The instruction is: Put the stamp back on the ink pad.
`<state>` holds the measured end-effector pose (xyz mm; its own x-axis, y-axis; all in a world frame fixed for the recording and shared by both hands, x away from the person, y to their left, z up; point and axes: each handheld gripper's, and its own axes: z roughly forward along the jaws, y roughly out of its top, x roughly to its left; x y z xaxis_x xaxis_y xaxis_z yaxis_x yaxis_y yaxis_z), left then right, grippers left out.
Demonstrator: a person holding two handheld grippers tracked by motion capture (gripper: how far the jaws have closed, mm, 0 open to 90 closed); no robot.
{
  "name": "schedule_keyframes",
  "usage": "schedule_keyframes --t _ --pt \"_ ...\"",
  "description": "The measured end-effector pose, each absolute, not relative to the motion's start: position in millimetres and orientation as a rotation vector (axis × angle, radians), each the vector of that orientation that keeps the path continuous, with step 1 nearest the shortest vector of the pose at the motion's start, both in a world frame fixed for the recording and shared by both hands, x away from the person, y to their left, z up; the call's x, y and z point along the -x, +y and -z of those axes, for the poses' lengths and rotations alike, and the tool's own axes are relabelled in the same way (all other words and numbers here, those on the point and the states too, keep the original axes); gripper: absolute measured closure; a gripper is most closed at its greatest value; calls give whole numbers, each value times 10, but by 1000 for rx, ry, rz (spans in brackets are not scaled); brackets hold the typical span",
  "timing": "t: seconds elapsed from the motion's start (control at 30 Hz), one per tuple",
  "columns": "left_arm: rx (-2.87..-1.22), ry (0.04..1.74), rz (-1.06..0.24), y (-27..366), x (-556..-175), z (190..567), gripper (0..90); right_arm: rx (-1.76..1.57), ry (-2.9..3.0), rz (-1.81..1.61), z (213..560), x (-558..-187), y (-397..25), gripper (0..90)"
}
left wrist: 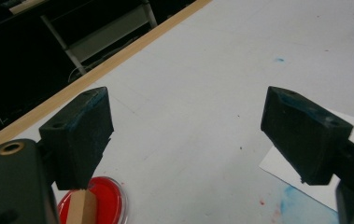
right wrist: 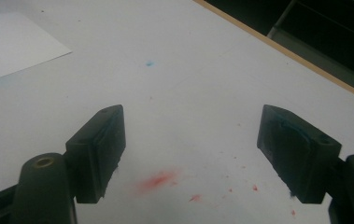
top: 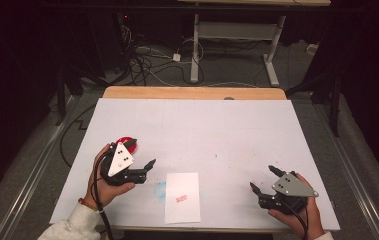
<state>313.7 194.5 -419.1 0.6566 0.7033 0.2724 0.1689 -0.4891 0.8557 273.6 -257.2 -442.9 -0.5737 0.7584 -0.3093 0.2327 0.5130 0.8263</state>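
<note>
Left gripper gapes, perhaps above red dish.

The white paper sheet bears a small red stamp mark, too blurred to read.

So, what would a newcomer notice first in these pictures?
Probably the red ink pad by the left gripper, bright against the white table cover; in the left gripper view a wooden stamp stands on it. Next, the white paper with a small red mark, lying at the near edge between the two open grippers.
</note>
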Motion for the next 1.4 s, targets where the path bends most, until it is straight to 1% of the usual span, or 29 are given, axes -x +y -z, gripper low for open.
schedule_keyframes --t 0.63,1.13,1.3,1.4 --pt "-2104 658 -775 2027 -3009 4401 161 -807 2069 -1002 4432 -2738 -2583 242" --pt "-2170 685 -741 2101 -2914 4621 161 -804 2071 -1008 4440 -2740 -2559 242" --pt "-2192 700 -748 2170 -2891 4710 161 -805 2068 -1013 4438 -2739 -2565 242" --pt "-2190 721 -726 2227 -2876 4752 161 -806 2069 -1012 4440 -2740 -2572 242"
